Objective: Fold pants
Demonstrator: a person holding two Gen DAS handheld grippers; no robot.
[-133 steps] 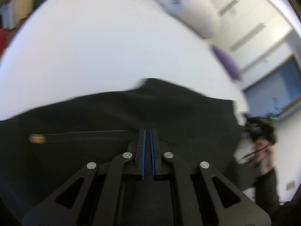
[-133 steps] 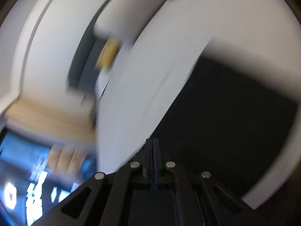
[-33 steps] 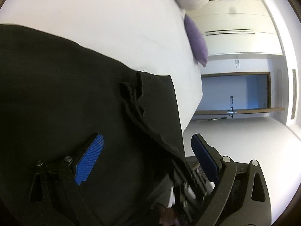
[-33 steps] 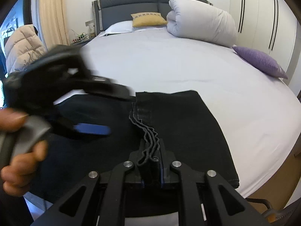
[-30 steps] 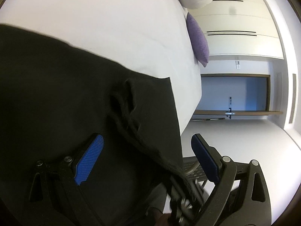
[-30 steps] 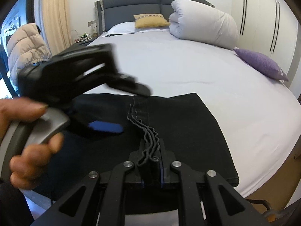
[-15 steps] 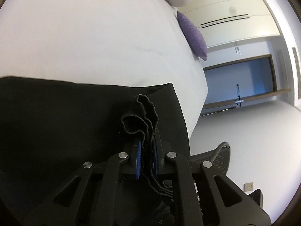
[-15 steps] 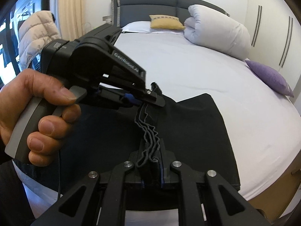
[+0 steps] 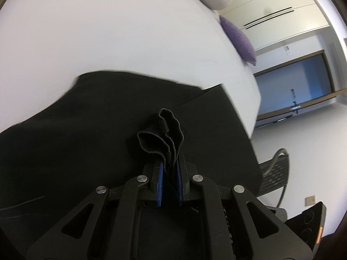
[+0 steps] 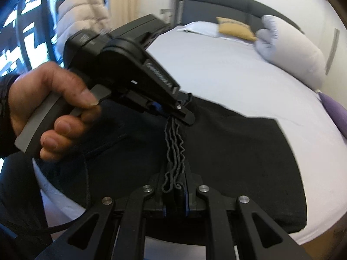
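The black pants lie folded on the white bed, near its front edge; they also show in the right wrist view. My left gripper is shut on a bunched stack of the pants' edge layers, which stand up between its blue pads. My right gripper is shut on the same wavy stacked edge, nearer me. The left gripper shows in the right wrist view, held by a hand, pinching the far end of that edge.
A rolled white duvet, a yellow pillow and a dark headboard lie at the bed's far end. A purple pillow sits at the right edge. A black chair stands beside the bed, near wardrobes and a door.
My left gripper was open over the pants, then shut on the stacked edge half a second ago. Both grippers have since lifted that edge slightly. My right gripper stayed shut.
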